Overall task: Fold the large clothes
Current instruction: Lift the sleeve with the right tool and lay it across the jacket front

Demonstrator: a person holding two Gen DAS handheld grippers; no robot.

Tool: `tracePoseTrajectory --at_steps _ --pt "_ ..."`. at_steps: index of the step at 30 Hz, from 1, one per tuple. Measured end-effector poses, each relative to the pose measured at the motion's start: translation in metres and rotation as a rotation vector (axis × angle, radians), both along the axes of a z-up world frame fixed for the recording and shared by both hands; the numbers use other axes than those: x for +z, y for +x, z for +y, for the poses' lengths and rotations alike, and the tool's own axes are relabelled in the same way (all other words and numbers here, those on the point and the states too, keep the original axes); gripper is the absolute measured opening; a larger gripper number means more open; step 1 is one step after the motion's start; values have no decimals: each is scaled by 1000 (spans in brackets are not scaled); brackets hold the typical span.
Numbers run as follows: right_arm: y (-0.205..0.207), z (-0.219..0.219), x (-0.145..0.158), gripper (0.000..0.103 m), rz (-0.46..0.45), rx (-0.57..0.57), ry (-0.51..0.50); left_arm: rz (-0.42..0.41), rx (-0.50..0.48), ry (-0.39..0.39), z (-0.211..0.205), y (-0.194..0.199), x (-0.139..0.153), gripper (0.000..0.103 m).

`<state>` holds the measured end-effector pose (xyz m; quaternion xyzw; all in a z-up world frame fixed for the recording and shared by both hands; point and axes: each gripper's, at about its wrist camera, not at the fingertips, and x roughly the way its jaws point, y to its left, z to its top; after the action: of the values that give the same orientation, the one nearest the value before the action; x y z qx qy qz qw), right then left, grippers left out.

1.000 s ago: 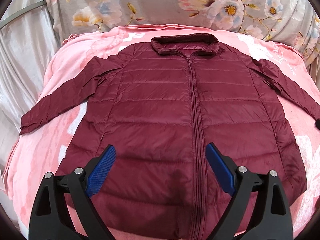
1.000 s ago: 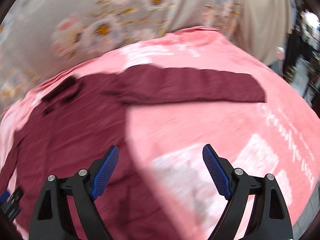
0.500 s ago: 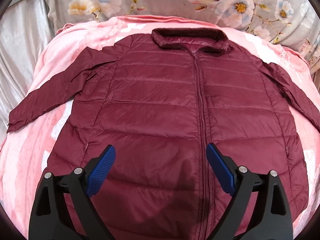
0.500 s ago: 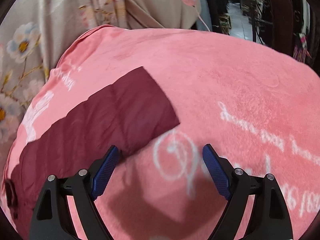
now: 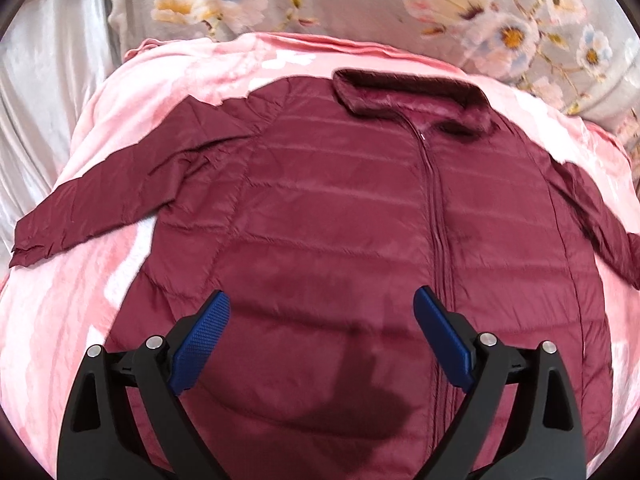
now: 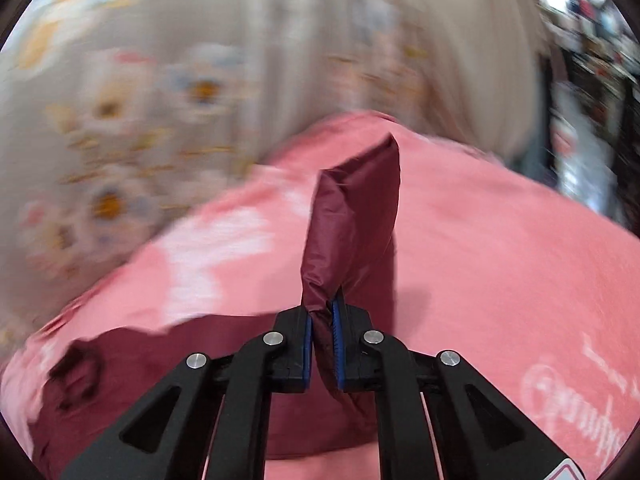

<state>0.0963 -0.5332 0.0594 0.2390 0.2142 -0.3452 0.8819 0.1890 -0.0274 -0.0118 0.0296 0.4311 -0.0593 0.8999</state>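
Carry the pinched sleeve [image 6: 356, 216] across the chest without dragging the body. The right gripper [image 6: 322, 312] is closing, pads pressing sleeve fabric; the left gripper [image 5: 322, 316] hovers released. The maroon quilted jacket [image 5: 340, 216] lies flat, zipped, on the pink blanket [image 5: 60, 300]

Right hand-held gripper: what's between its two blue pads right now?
The jacket's maroon sleeve: the right hand-held gripper is closing on a bunched fold of it, which the right wrist view shows.
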Motion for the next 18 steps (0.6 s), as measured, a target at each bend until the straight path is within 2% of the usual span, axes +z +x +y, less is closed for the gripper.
tracePoseTrajectory --at_steps 1,3,4,7,10,12,18 --pt "19 33 19 8 -24 105 -42 -7 7 -10 3 2 3 91" --pt "42 82 38 8 -52 251 -84 -21 21 -33 11 6 10 91" --pt "58 118 47 8 -63 362 -104 -29 26 -46 15 8 14 91" --pt "90 194 49 8 -62 587 -101 -48 38 -86 27 14 24 91" --pt "114 253 28 8 -34 761 -47 -69 50 -128 41 18 34 91" --pt "123 285 11 8 -3 835 -32 -80 57 -150 50 20 38 91" --pt "146 349 -59 8 130 981 41 -68 59 -202 64 34 35 91"
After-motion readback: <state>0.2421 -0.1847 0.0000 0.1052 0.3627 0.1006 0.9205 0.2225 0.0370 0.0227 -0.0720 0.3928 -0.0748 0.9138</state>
